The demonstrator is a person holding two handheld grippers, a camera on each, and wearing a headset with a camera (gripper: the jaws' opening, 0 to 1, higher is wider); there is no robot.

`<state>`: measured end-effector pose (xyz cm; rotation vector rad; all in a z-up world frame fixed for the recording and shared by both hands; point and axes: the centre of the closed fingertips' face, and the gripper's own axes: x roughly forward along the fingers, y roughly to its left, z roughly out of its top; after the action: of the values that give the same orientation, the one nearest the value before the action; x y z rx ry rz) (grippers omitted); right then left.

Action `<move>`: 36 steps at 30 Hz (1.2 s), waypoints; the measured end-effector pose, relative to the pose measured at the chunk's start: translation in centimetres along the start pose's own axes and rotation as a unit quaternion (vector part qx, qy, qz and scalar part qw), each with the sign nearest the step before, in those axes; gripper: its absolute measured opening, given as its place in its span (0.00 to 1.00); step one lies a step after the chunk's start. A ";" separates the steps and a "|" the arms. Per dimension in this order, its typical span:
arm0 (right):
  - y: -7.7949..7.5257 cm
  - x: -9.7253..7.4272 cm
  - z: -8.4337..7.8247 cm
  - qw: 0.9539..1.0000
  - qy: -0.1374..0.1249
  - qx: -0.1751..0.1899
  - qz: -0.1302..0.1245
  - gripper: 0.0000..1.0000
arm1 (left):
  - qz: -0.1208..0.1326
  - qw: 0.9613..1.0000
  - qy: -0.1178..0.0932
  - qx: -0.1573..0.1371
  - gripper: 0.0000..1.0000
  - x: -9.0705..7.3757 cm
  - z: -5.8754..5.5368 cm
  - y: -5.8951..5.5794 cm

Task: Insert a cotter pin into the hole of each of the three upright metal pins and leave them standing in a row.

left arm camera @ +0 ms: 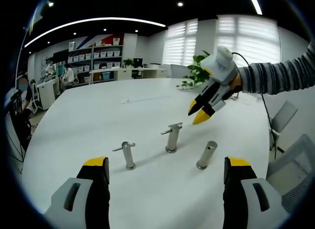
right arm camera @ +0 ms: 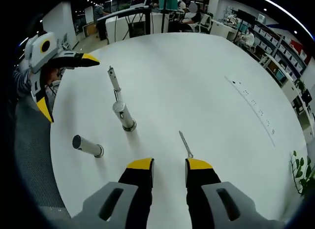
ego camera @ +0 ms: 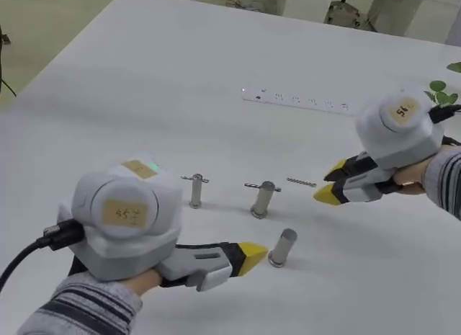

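Three upright metal pins stand on the white table (ego camera: 144, 83). The left pin (ego camera: 196, 191) and the middle pin (ego camera: 263, 199) each carry a cotter pin through the top. The third pin (ego camera: 282, 247), nearer me, has a bare top. A loose cotter pin (ego camera: 301, 181) lies flat just beyond the middle pin, and in the right gripper view this cotter pin (right arm camera: 185, 144) lies just ahead of the jaws. My right gripper (ego camera: 330, 181) hovers beside it, slightly open and holding nothing. My left gripper (ego camera: 248, 259) is wide open next to the third pin (left arm camera: 206, 155).
A white power strip (ego camera: 299, 101) lies across the table behind the pins. Green plant leaves (ego camera: 441, 94) sit at the far right edge. Desks, shelves and chairs stand beyond the table in both gripper views.
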<state>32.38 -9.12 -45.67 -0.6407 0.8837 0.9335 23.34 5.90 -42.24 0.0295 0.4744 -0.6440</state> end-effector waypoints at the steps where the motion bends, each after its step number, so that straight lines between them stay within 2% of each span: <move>1: -0.2 0.2 -0.1 1.000 0.004 -0.002 0.001 0.21 | 0.000 1.000 0.001 -0.001 0.96 0.0 0.0 0.0; 8: -1.7 1.5 -0.4 0.999 0.028 -0.013 0.009 0.18 | -0.003 1.000 0.004 0.000 0.95 0.0 -0.2 -0.1; 12: -2.3 2.2 -0.2 0.999 0.029 -0.016 0.013 0.16 | -0.009 1.000 0.004 0.004 0.94 0.1 -0.3 -0.4; 15: -2.5 2.8 -0.3 0.999 0.040 -0.023 0.016 0.15 | -0.011 1.000 0.001 0.005 0.94 0.1 -0.1 -0.5; 19: -2.7 3.5 -0.5 0.998 0.055 -0.030 0.026 0.13 | -0.010 1.000 0.002 0.005 0.94 0.0 -0.2 -0.4; 25: -2.7 3.8 -0.5 0.997 0.059 -0.030 0.038 0.09 | -0.013 1.000 0.001 0.004 0.93 0.0 -0.1 -0.5; 36: -2.9 4.1 -0.8 0.994 0.078 -0.059 0.046 0.05 | -0.015 1.000 0.007 0.002 0.92 0.1 -0.3 -0.6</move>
<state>35.90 -9.35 -49.34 -0.7884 1.0090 1.0345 22.93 5.40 -42.45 0.0296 0.4880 -0.6751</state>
